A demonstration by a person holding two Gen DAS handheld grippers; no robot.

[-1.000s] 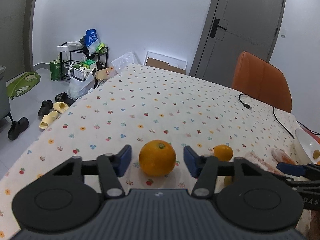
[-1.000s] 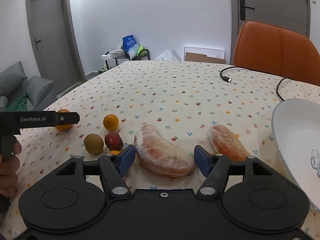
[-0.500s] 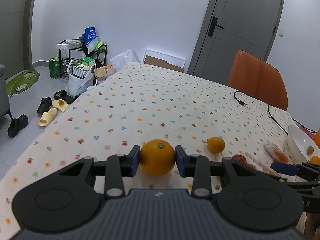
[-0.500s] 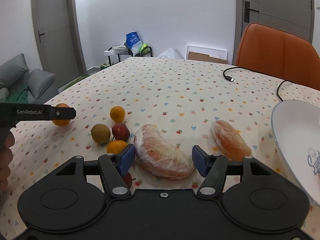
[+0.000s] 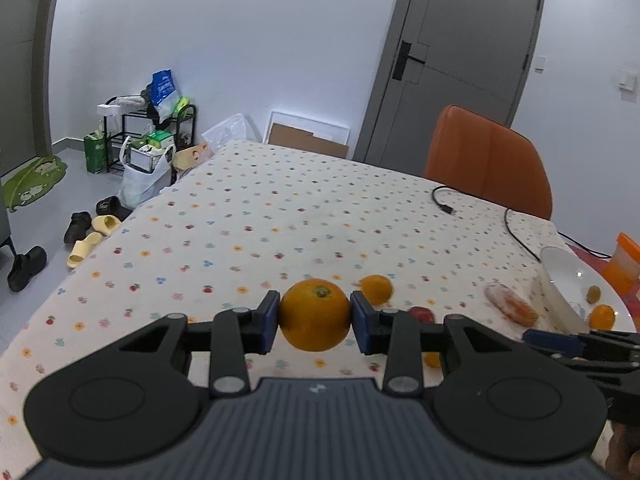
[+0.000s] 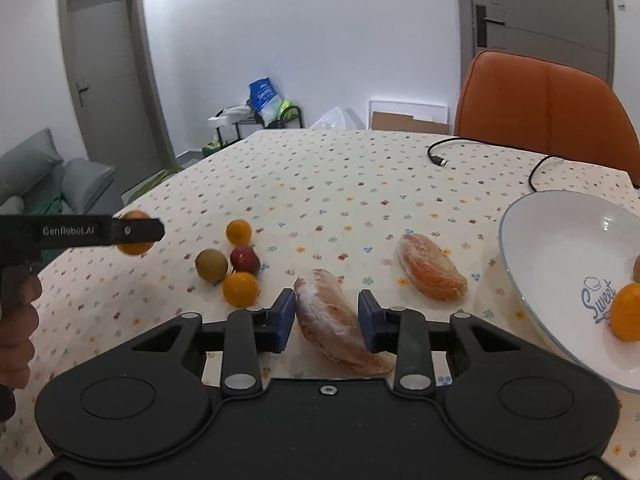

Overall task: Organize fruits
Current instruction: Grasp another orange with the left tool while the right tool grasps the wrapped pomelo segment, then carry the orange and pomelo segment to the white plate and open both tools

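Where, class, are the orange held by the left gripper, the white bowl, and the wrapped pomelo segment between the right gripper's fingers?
orange (image 5: 315, 314): left wrist view, front skin.
white bowl (image 6: 560, 264): right wrist view, bare inner wall.
wrapped pomelo segment (image 6: 330, 316): right wrist view, middle.

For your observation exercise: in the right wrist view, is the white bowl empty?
No. The white bowl already holds an orange near its lower right side, and the edge of another small fruit shows at the frame edge.

A flower-print tablecloth (image 6: 340, 184) carries loose fruit (image 6: 240, 289), a plate (image 6: 560, 248) and a cable (image 6: 532, 168).
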